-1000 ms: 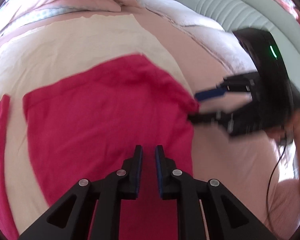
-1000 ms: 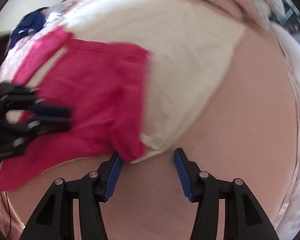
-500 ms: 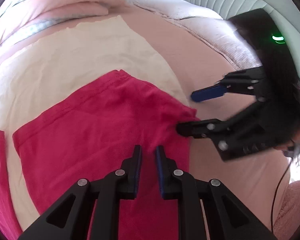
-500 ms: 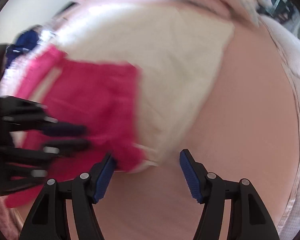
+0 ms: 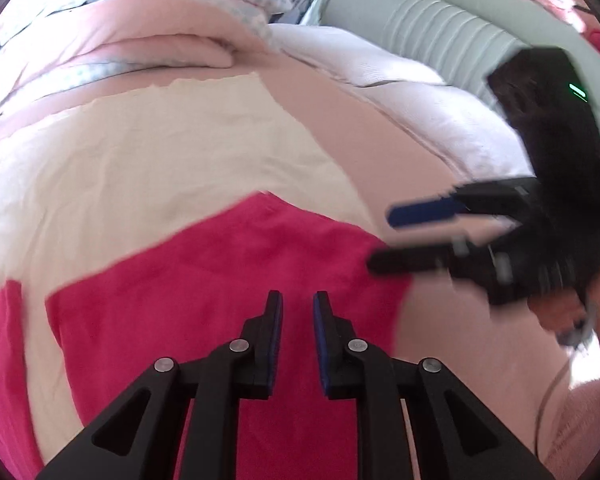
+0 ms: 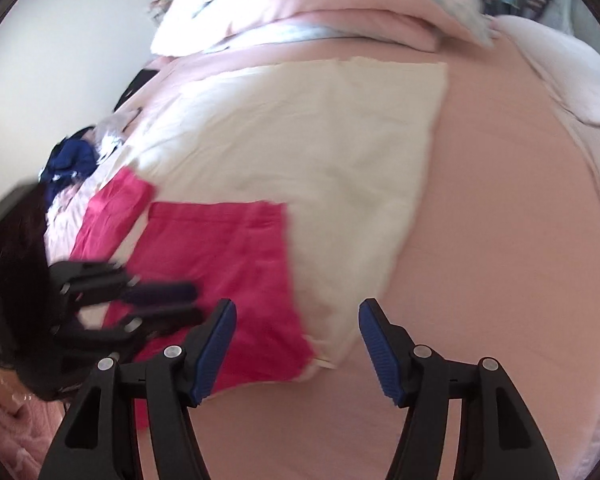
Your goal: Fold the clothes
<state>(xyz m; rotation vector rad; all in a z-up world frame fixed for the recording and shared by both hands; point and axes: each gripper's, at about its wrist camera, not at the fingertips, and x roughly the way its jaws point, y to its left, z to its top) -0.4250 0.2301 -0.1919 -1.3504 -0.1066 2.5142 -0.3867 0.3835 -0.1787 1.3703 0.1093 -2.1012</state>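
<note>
While my left tool hovers over the pink garment on the bed, its jaws stand narrowly apart, pinching nothing. My right tool, jaws just widened and empty, sits near its right corner. Only the right view shows dark blue clothes far left.
</note>
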